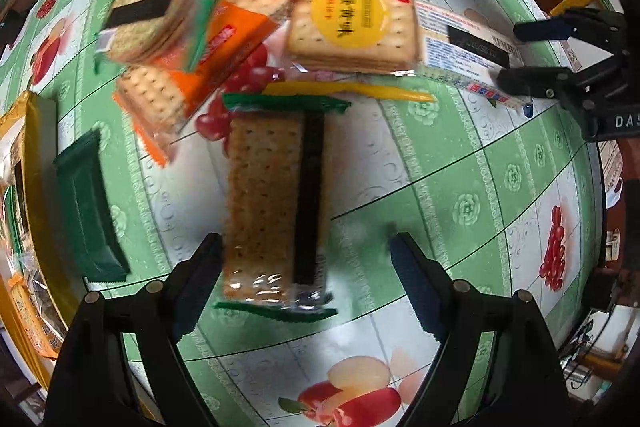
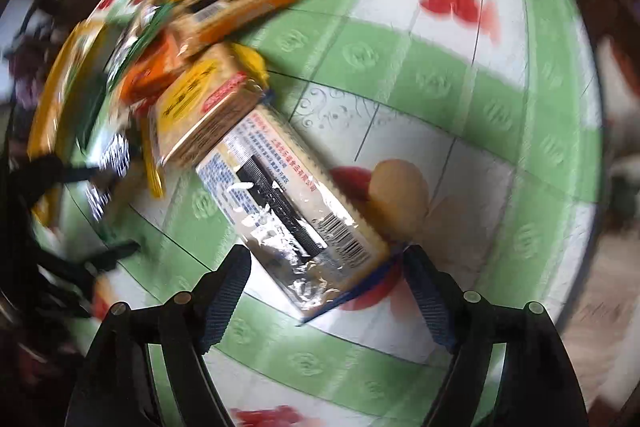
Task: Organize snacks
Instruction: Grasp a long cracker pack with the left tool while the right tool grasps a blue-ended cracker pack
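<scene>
Pointing down at a green tablecloth (image 1: 460, 187) printed with fruit, the left gripper (image 1: 306, 267) stands wide, its jaws spread on either side of a long cracker pack with green ends (image 1: 266, 203). The pack lies flat on the cloth, running from 12 to 6 o'clock in the left wrist view; the left pad sits right at its edge, the right pad well clear of it. Whether the left pad touches the wrapper cannot be told.

At 12 o'clock from that pack lies a square cracker pack with a yellow round label (image 1: 354, 23). At 10 o'clock an orange cracker pack (image 1: 188, 83) lies under a pack of round biscuits (image 1: 156, 7). A dark green packet (image 1: 90, 211) lies at 9 o'clock, beside a yellow box (image 1: 30, 155) at the table's edge.

The right gripper (image 2: 326, 291) is also spread wide over a pack lying face down, showing white print and a barcode (image 2: 288, 203). Its near end lies between the jaws, neither pad pressing it. This pack runs toward 11 o'clock in the right wrist view, where its far end meets the yellow-labelled pack.
</scene>
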